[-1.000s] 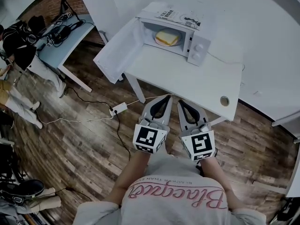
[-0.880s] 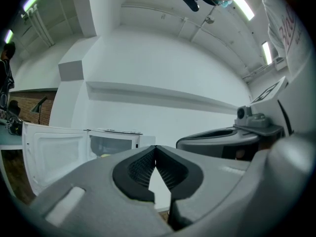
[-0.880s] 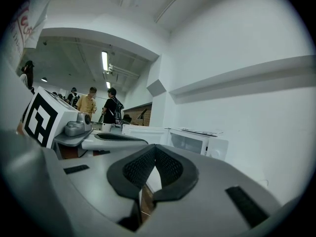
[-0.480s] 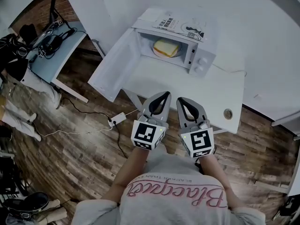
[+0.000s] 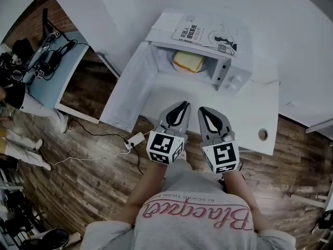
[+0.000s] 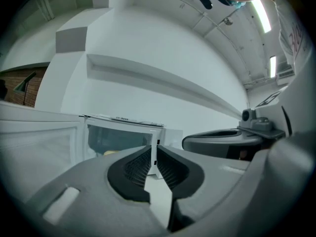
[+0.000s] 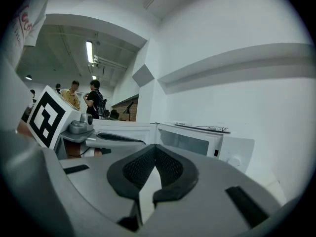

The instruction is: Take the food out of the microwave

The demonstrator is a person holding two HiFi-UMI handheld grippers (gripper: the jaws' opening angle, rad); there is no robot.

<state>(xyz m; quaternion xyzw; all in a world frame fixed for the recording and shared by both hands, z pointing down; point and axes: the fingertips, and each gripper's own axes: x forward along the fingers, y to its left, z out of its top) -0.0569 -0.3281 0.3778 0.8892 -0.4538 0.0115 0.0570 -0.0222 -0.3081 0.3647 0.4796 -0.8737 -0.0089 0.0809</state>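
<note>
Though not yet at the microwave [image 5: 229,69], approach step in hand, as judged. Far left, microwave door [image 5: 130,90] swung wide open. Next, left gripper [image 5: 182,104], clenched on nothing, pads together, hovering over white table [image 5: 250,113]. Just right of it, right gripper [image 5: 203,110], likewise clenched and empty. Beyond both, inside the open cavity, food [image 5: 189,61], a yellowish slice like toast, well apart from both tips. On the roof, a printed booklet [image 5: 205,33], not to be disturbed. Next move, probably: release one pair of jaws, reach level into cavity, close on edge of slice without pushing it deeper.
</note>
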